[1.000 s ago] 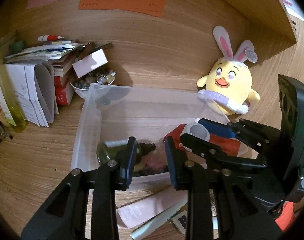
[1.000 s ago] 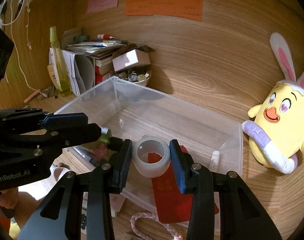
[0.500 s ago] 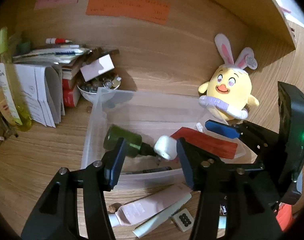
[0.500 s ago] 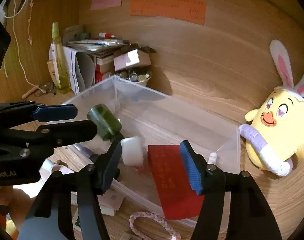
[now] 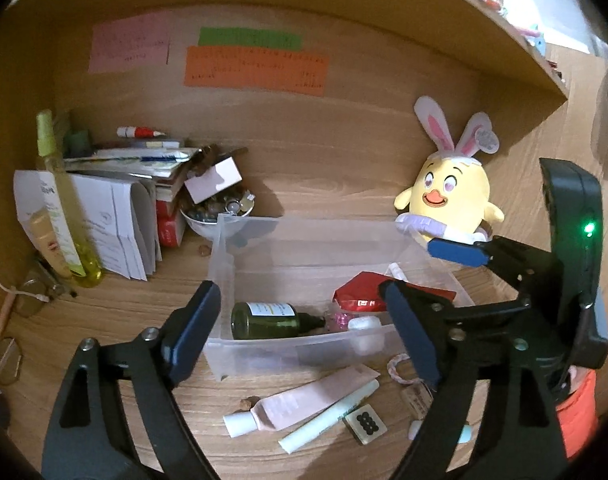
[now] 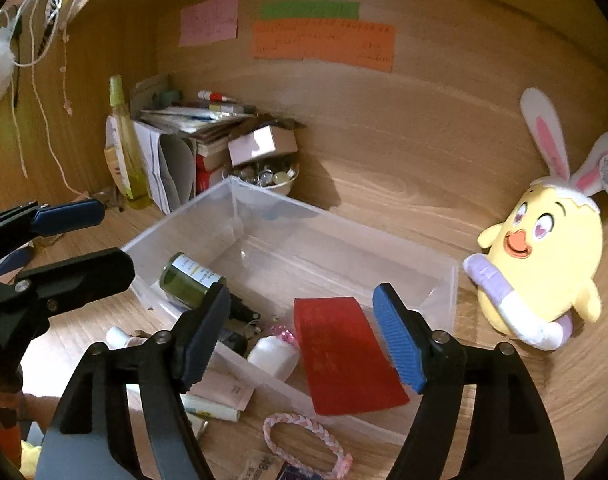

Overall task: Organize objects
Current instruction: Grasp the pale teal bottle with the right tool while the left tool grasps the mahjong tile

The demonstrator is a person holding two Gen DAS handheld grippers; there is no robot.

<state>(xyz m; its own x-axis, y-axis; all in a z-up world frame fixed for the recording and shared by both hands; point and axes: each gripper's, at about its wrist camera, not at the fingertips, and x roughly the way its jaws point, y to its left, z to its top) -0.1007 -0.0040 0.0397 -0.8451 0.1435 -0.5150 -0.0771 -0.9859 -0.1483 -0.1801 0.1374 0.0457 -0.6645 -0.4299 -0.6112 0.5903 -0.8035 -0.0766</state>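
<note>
While hovering above the clear bin's near rim, both tongs opening, empty; inside: green bottle, white roll, red packet.

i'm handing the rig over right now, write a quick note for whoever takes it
Left gripper: fingers opening, nothing between them.
Right gripper: fingers opening, also empty.
In the clear bin: green bottle on its side, white tape roll, red envelope.
Left on the desk in front of the bin: pink tube, white-green stick, braided pink bracelet, small dotted tile.
The plush chick stands beside the bin.
</note>
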